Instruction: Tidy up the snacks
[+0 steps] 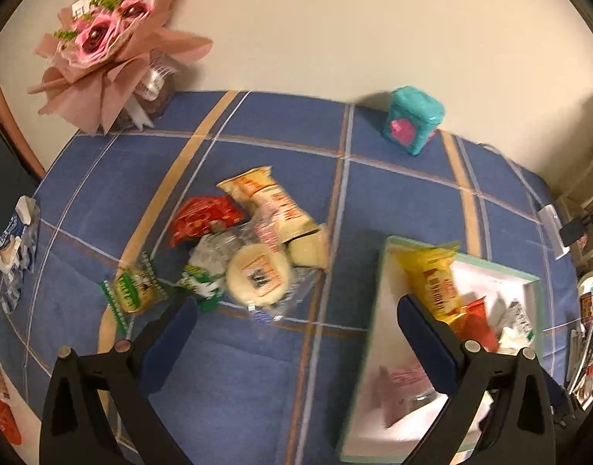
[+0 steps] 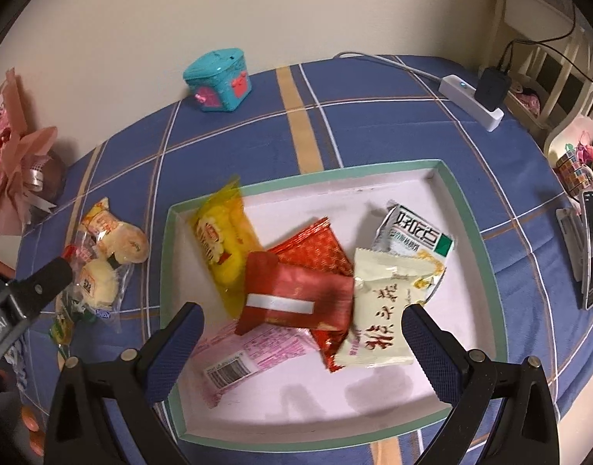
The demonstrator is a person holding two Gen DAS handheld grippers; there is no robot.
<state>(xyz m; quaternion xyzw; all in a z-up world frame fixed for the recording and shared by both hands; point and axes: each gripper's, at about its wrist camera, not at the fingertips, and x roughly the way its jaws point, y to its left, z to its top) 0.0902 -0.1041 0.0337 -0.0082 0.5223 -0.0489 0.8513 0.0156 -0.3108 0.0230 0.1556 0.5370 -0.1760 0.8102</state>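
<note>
Right gripper (image 2: 302, 327) hovering over green-rimmed tray (image 2: 465, 209), jaws gaping wide, gripping nothing. Left gripper (image 1: 296, 319) likewise spread, empty, hanging above loose snack pile (image 1: 242, 240) lying mid-counter beside tray.

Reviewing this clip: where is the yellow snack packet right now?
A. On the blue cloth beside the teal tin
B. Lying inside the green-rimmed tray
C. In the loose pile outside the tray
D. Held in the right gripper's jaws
B: the yellow snack packet lies inside the green-rimmed tray at its left end, and the right gripper hovers open and empty.
</note>
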